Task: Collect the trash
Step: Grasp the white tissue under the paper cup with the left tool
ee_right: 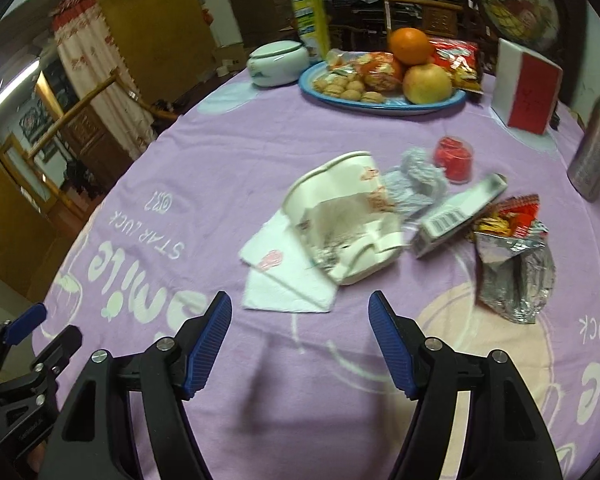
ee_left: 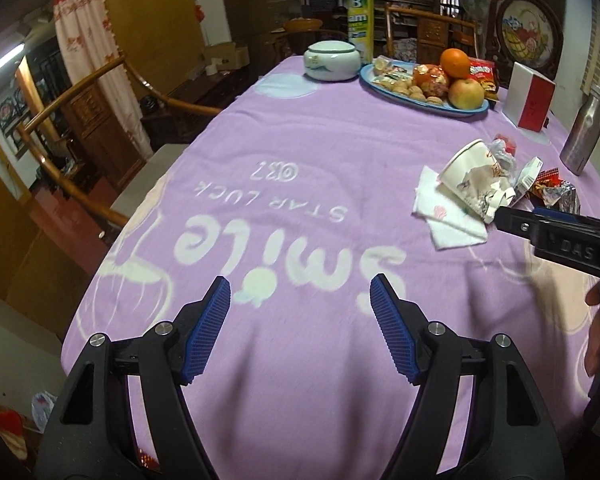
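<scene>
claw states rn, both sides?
Left claw: open, holding nothing, over the tablecloth.
Right claw: open, holding nothing, just short of the crushed paper cup.

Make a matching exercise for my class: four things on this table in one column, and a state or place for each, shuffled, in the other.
1. paper cup
2. orange
3. foil snack bag
4. left gripper

A. open, holding nothing
B. torn open, silver inside showing
C. crushed, lying on a napkin
D. on top of the fruit plate

Pairs: 1-C, 2-D, 3-B, 4-A
</scene>
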`<action>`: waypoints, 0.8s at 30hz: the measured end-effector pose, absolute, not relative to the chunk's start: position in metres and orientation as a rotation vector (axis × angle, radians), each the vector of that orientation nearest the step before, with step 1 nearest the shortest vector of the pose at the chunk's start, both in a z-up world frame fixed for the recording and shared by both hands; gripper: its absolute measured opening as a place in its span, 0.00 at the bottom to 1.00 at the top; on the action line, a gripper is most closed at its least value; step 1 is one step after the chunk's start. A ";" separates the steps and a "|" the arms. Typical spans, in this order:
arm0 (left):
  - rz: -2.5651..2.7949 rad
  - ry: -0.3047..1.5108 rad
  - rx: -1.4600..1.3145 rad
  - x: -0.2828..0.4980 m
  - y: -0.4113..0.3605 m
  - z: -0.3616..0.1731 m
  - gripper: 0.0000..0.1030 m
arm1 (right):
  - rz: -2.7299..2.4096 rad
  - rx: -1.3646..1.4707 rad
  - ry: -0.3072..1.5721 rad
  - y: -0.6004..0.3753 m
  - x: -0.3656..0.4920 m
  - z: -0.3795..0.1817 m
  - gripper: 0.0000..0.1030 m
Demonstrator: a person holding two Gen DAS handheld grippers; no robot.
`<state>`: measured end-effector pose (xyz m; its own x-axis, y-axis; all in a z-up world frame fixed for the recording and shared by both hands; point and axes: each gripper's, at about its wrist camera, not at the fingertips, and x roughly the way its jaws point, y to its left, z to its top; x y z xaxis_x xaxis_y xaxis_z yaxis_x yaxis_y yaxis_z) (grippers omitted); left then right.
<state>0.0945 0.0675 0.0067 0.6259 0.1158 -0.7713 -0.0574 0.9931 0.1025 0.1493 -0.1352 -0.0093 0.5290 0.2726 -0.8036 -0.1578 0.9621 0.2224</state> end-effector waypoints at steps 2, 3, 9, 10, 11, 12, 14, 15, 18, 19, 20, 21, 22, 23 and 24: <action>0.088 0.893 0.081 0.107 0.058 0.005 0.69 | 0.241 0.181 0.980 -0.151 0.153 -0.011 0.68; 0.085 0.895 0.086 0.112 0.055 0.004 0.69 | 0.230 0.209 0.980 -0.159 0.155 -0.012 0.68; 0.042 0.927 0.125 0.150 0.028 -0.009 0.69 | 0.151 0.297 0.967 -0.192 0.161 -0.019 0.68; 0.034 0.934 0.133 0.156 0.023 -0.012 0.69 | 0.141 0.309 0.969 -0.196 0.162 -0.020 0.68; 0.025 0.941 0.139 0.161 0.019 -0.014 0.69 | 0.130 0.317 0.967 -0.199 0.162 -0.021 0.68; 0.015 0.949 0.143 0.165 0.016 -0.017 0.69 | 0.114 0.316 0.963 -0.202 0.163 -0.022 0.68; -0.010 0.967 0.148 0.176 0.007 -0.024 0.69 | 0.084 0.314 0.965 -0.205 0.163 -0.025 0.69; -0.016 0.976 0.150 0.180 0.004 -0.028 0.69 | 0.078 0.319 0.969 -0.206 0.164 -0.027 0.69; -0.041 1.010 0.138 0.192 -0.003 -0.039 0.69 | 0.089 0.327 1.003 -0.204 0.168 -0.034 0.69; -0.051 1.021 0.129 0.195 -0.005 -0.041 0.69 | 0.093 0.329 1.008 -0.203 0.169 -0.035 0.69; -0.063 1.032 0.121 0.198 -0.007 -0.045 0.69 | 0.092 0.328 1.008 -0.203 0.169 -0.035 0.69; -0.073 1.039 0.119 0.201 -0.009 -0.047 0.69 | 0.091 0.324 1.004 -0.203 0.168 -0.034 0.69; -0.078 1.041 0.121 0.202 -0.011 -0.048 0.69 | 0.089 0.321 0.998 -0.203 0.167 -0.033 0.69; -0.084 1.043 0.127 0.204 -0.014 -0.050 0.69 | 0.085 0.319 0.993 -0.203 0.166 -0.032 0.70; -0.088 1.045 0.133 0.205 -0.017 -0.051 0.69 | 0.081 0.318 0.989 -0.203 0.165 -0.031 0.70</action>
<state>0.2047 -0.0169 -0.0509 0.4996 -0.0096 -0.8662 0.1363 0.9884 0.0677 0.1653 -0.2029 -0.0311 0.5507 0.2103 -0.8078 0.0766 0.9509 0.2998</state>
